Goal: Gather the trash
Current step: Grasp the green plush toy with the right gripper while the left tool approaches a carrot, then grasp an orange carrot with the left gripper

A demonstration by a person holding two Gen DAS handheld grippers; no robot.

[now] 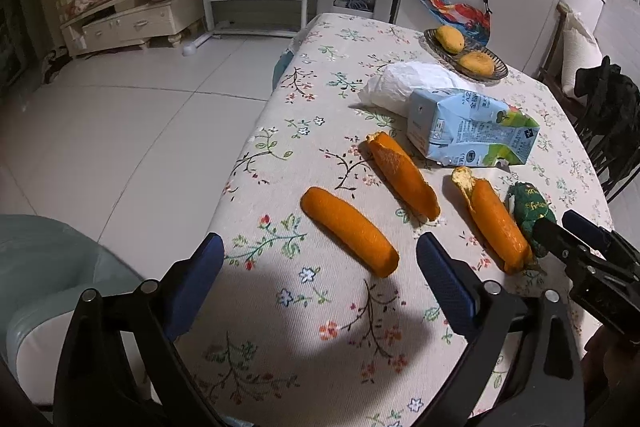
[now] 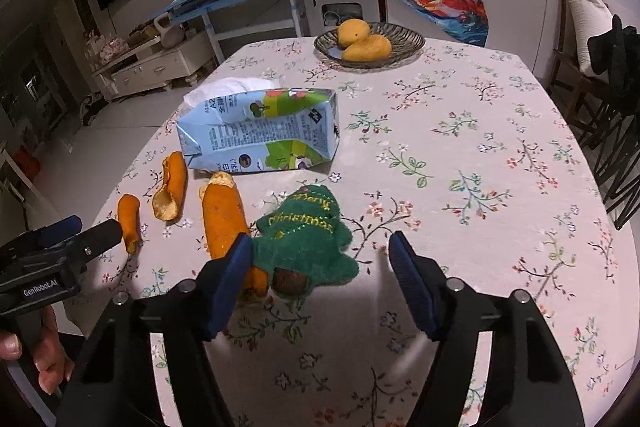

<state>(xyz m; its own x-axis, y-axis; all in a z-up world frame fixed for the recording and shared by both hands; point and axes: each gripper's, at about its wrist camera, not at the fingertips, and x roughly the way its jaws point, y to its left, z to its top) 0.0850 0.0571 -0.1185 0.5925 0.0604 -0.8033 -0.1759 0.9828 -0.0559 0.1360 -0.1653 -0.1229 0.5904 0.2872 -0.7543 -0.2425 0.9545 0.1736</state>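
Three orange peel strips lie on the floral tablecloth [image 1: 320, 327]: a near one [image 1: 349, 230], a middle one [image 1: 402, 174] and a right one [image 1: 494, 219]. A crushed blue milk carton [image 1: 470, 133] lies behind them, with a crumpled white tissue [image 1: 412, 83] beyond. A green felt Christmas tree [image 2: 306, 237] lies beside the right peel [image 2: 226, 215]. My left gripper [image 1: 320, 259] is open and empty, just short of the near peel. My right gripper [image 2: 320, 263] is open and empty, jaws either side of the felt tree's base. The carton [image 2: 264, 131] also shows in the right wrist view.
A glass dish [image 2: 404, 45] with two mangoes [image 2: 368, 47] stands at the table's far side. The table's left edge drops to a tiled floor [image 1: 120, 131]. A pale chair seat [image 1: 52, 279] is near left. Dark chairs [image 2: 616, 131] stand at the right.
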